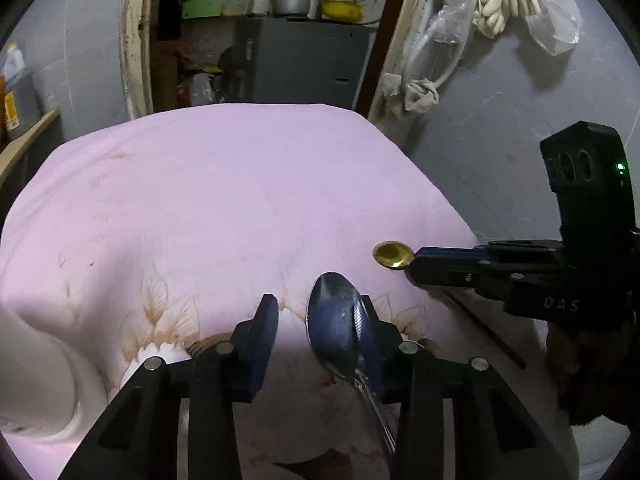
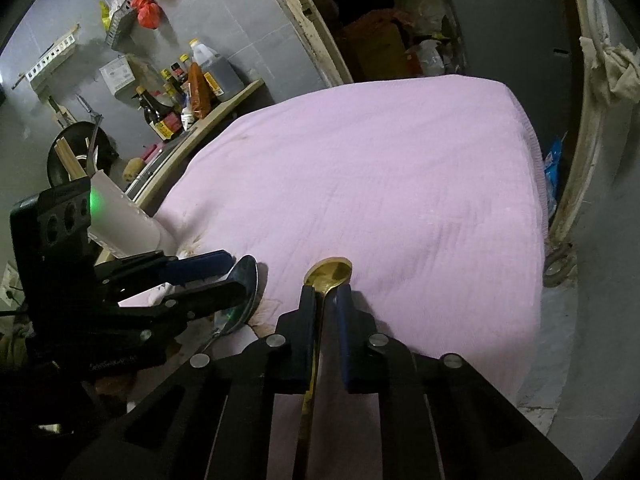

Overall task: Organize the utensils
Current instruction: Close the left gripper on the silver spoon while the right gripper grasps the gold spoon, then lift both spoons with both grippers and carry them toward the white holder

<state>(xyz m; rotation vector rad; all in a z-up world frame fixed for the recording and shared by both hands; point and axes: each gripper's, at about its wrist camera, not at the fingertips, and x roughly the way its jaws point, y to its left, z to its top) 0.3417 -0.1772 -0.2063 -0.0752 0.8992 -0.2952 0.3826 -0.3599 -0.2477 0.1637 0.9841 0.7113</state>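
Right wrist view: the right claw [image 2: 323, 300] grips a gold spoon [image 2: 329, 272]; the left claw [image 1: 318, 320] is open around a silver spoon [image 1: 334, 312]. Neither spoon is in the white cup [image 2: 120, 216] yet

A: The shiny silver metal spoon [image 1: 340, 320] — where does its handle end?
B: Cut off at the bottom edge, partly behind the hand-held gripper's finger.
A: The slim gold-coloured spoon [image 2: 329, 274]?
B: Its handle likewise.
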